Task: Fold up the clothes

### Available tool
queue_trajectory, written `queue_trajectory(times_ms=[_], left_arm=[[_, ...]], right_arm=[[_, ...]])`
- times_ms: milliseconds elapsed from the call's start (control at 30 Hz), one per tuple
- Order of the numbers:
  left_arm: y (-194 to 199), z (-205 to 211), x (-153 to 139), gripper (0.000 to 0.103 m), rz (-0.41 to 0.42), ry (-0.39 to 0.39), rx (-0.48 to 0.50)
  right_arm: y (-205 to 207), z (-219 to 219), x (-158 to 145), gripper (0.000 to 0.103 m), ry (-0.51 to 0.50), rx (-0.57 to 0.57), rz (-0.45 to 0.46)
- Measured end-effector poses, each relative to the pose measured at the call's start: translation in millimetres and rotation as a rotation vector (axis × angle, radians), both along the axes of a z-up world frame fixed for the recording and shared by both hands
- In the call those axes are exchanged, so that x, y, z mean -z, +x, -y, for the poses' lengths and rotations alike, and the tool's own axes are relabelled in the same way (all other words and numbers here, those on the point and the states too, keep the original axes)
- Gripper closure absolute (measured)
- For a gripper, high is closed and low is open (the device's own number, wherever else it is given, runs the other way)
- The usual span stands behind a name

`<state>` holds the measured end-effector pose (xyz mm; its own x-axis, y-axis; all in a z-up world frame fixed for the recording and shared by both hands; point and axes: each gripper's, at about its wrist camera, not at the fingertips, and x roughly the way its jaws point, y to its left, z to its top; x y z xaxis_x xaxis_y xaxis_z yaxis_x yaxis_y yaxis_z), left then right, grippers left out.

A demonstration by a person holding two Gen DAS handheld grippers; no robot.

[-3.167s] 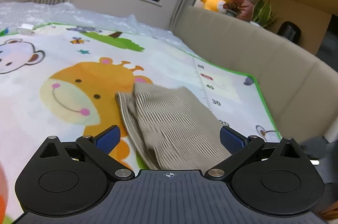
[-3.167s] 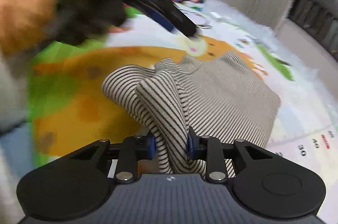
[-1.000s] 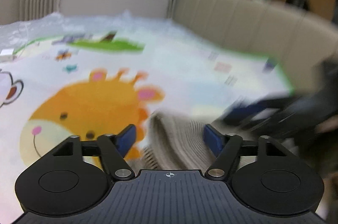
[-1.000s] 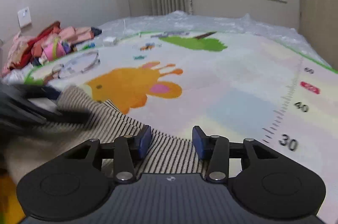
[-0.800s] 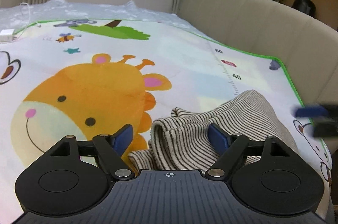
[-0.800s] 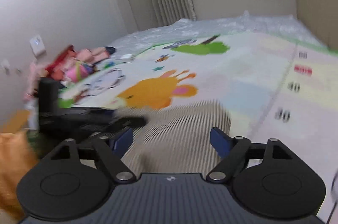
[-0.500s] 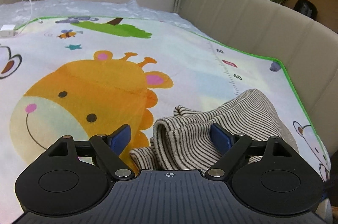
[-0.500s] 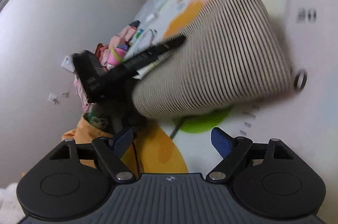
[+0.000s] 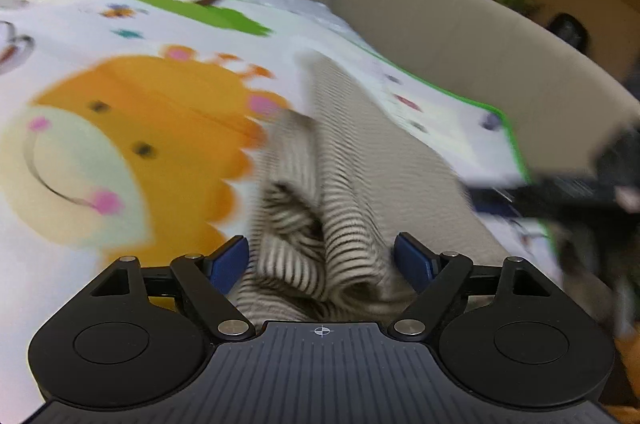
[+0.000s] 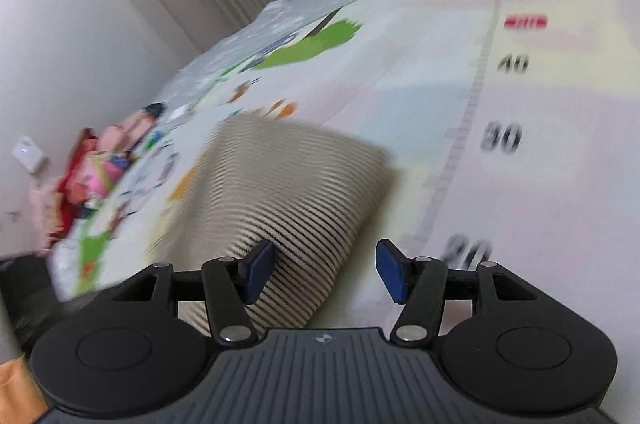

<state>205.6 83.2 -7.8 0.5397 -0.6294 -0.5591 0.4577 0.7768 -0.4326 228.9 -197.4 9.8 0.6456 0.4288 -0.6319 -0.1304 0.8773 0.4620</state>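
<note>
Stripes fill the middle of both your views: the folded striped garment (image 9: 344, 191) lies on the play mat (image 9: 120, 23), just right of the big orange giraffe face (image 9: 132, 143). Your left tongs (image 9: 322, 260) stand spread wide, blue pads either side of a bunched fold at the near end of the garment, with nothing pinched between them. From the right wrist camera, the garment (image 10: 288, 191) is a flat, smooth-topped stack, lying left of the printed ruler numbers (image 10: 502, 137) on the mat. Your right tongs (image 10: 324, 274) are released too; the left pad sits over the near edge of the cloth and the right pad hangs over bare mat. Both views are blurred by motion. In the left wrist view the right tongs show as a dark smear at the right edge (image 9: 580, 183), beside the beige sofa back (image 9: 460, 43). A heap of bright clothes (image 10: 96, 167) sits by the wall at the far left.
</note>
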Motion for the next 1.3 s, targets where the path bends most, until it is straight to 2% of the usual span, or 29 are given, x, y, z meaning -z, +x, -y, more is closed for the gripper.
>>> queue_trajectory(times_ms=[133, 233, 333, 433, 467, 500, 533, 567, 667, 700, 733, 800, 833, 967, 1067, 1300], left_arm=[[-25.4, 28.2, -0.4, 0.013, 0.023, 0.031, 0.113], [-36.2, 17.5, -14.4, 0.013, 0.045, -0.022, 0.148], [-37.7, -15.3, -33.7, 0.012, 0.1, -0.074, 0.064], [-24.5, -43.3, -38.7, 0.016, 0.099, -0.105, -0.079], [-17.7, -48.3, -35.6, 0.025, 0.079, -0.111, -0.117], [-11.5, -48.7, -31.0, 0.039, 0.06, -0.113, -0.137], [-5.6, -47.9, -26.1, 0.043, 0.043, -0.114, -0.151], [-0.3, -43.5, -20.9, 0.044, 0.031, -0.104, -0.157], [11.5, -29.7, -6.2, 0.044, 0.003, -0.069, -0.158], [14.6, -26.8, -2.3, 0.044, -0.006, -0.059, -0.158], [13.5, -26.7, 1.7, 0.044, -0.008, -0.053, -0.157], [10.2, -26.8, 9.3, 0.043, -0.01, -0.041, -0.155], [8.5, -29.8, 11.3, 0.043, -0.015, -0.043, -0.157], [5.8, -37.1, 13.0, 0.043, -0.022, -0.057, -0.16], [4.7, -40.2, 15.5, 0.046, -0.025, -0.06, -0.165], [-0.5, -48.8, 18.5, 0.048, -0.031, -0.058, -0.173]], right_arm=[[16.5, -2.9, -1.3, 0.043, -0.167, 0.03, 0.092], [9.8, -8.6, -8.0, 0.043, -0.268, 0.027, 0.155], [-19.0, -17.6, -23.3, 0.035, -0.32, -0.04, 0.279], [-56.9, -34.6, -34.7, 0.026, -0.344, -0.145, 0.392], [-69.1, -41.4, -37.5, 0.024, -0.34, -0.189, 0.422], [-79.1, -48.5, -38.6, 0.02, -0.323, -0.232, 0.439], [-86.1, -55.9, -37.6, 0.02, -0.291, -0.277, 0.438], [-91.4, -64.2, -34.7, 0.02, -0.291, -0.311, 0.442], [-99.5, -92.5, -18.9, 0.022, -0.432, -0.368, 0.474], [-99.2, -96.4, -17.6, 0.035, -0.443, -0.37, 0.475], [-94.7, -92.7, -21.7, 0.046, -0.402, -0.351, 0.464], [-85.6, -85.3, -29.8, 0.083, -0.322, -0.312, 0.44], [-81.1, -81.6, -33.9, 0.089, -0.281, -0.292, 0.428], [-64.8, -69.1, -48.9, 0.092, -0.112, -0.228, 0.374], [-63.7, -76.5, -48.9, 0.092, 0.052, -0.273, 0.299], [-57.0, -90.2, 7.3, 0.091, 0.149, -0.277, 0.078]])
